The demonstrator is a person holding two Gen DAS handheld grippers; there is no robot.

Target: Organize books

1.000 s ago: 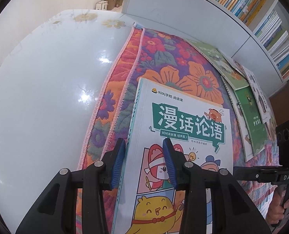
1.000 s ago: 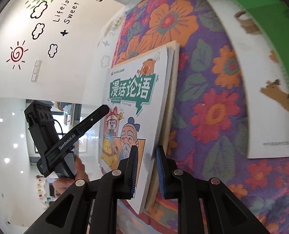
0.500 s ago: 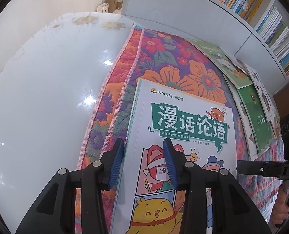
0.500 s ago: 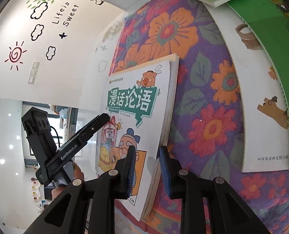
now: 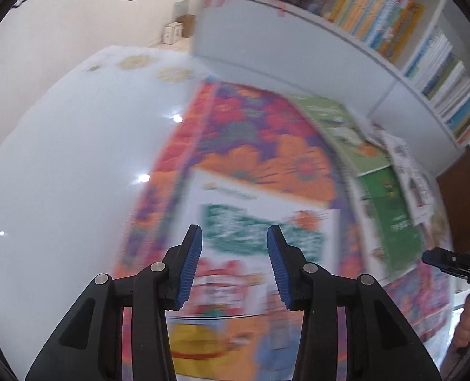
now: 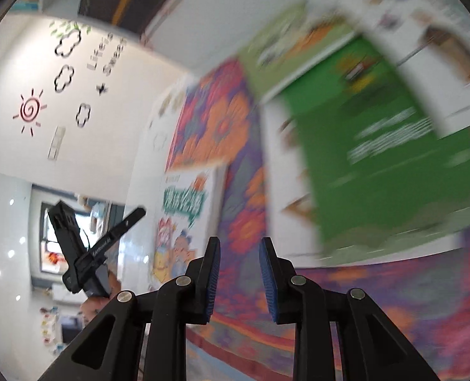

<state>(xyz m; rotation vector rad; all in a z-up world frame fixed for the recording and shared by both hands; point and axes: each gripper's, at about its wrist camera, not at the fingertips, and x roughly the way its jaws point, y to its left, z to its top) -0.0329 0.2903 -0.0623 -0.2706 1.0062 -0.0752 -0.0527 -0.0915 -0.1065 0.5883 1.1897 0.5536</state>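
I had both tools apart and empty, left tool opening, right tool clear | just released cartoon book lay flat on floral blanket, near its edge | green books next.

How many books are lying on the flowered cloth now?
5, despite blur: cartoon book nearest, light green book at the far end, dark green book beside it, white book partly under that, second white book on its other side. Others may lie hidden underneath.
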